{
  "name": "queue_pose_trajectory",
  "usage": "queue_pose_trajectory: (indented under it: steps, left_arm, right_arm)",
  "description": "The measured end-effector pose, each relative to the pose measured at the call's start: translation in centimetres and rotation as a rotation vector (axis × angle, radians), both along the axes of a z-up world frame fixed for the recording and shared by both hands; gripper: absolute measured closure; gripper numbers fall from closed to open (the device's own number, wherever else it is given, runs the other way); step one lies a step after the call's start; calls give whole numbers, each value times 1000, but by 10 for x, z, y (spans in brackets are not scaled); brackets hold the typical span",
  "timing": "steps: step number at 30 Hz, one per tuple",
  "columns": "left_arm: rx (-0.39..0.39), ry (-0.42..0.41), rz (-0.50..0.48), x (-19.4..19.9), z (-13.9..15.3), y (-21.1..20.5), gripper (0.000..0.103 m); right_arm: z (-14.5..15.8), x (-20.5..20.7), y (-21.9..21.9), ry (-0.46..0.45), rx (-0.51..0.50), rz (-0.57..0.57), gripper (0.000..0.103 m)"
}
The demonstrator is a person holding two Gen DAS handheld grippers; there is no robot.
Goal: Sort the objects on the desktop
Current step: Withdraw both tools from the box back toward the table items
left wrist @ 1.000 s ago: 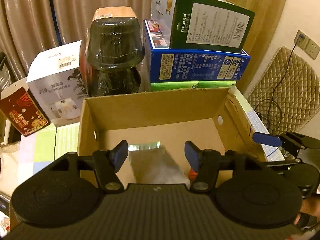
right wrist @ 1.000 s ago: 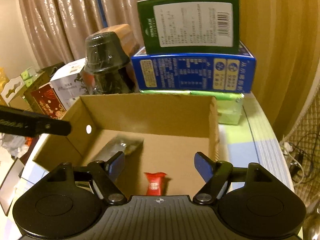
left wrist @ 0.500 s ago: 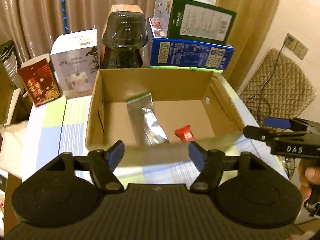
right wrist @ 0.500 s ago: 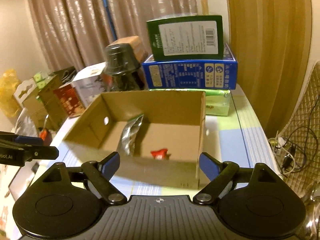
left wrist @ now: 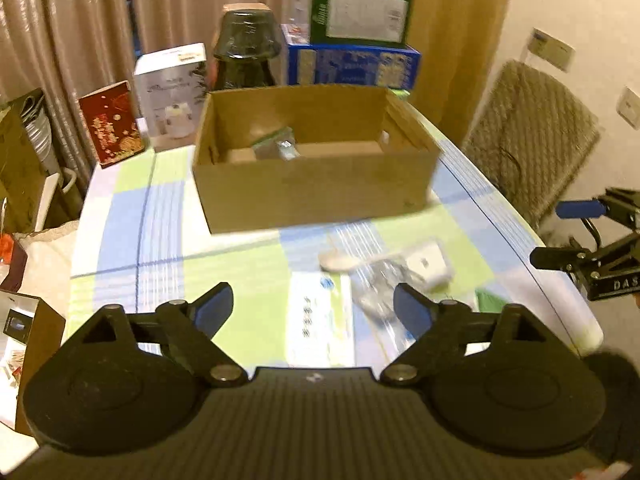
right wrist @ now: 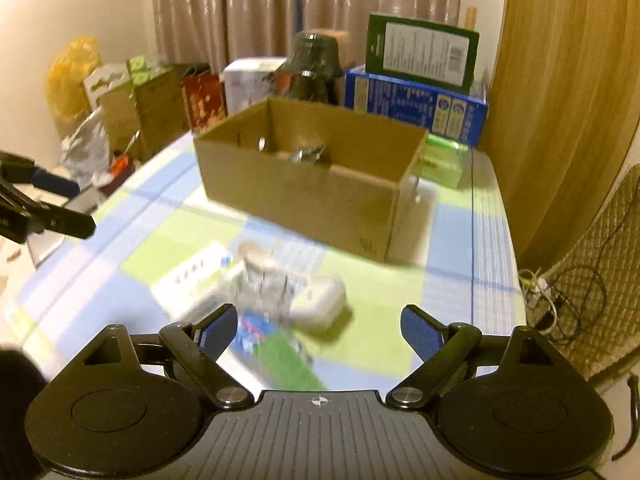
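— What differs from a second ago?
— Both grippers, left gripper [left wrist: 313,309] and right gripper [right wrist: 319,325], have withdrawn from above the cardboard box [left wrist: 316,192]; blurred white items [left wrist: 428,264] now lie ahead of their tips.

Both the left gripper [left wrist: 313,309] and the right gripper [right wrist: 319,325] are matte black plastic with a ribbed housing flanked by two round discs. Silver screws pin the angled black arms, whose fingertips [left wrist: 211,311] carry blue pads. White letters "DAS" mark the right gripper's side.
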State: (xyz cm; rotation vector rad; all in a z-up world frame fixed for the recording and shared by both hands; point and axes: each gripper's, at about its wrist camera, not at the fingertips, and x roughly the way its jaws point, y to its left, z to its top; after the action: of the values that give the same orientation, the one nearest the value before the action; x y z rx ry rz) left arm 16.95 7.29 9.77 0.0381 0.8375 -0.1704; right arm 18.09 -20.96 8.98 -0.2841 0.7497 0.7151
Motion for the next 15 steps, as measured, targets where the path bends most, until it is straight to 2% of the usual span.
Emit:
queue_pose_trajectory:
  steps: [5,15]
  left_arm:
    - [7,15,-87,-33,-14,-20,17]
    - [99,47,-300,-62,-48,-65,17]
  right_arm:
    - [-9,-22,-24,3,-41,14,17]
    - [-19,-48,-51,9,-75,56,17]
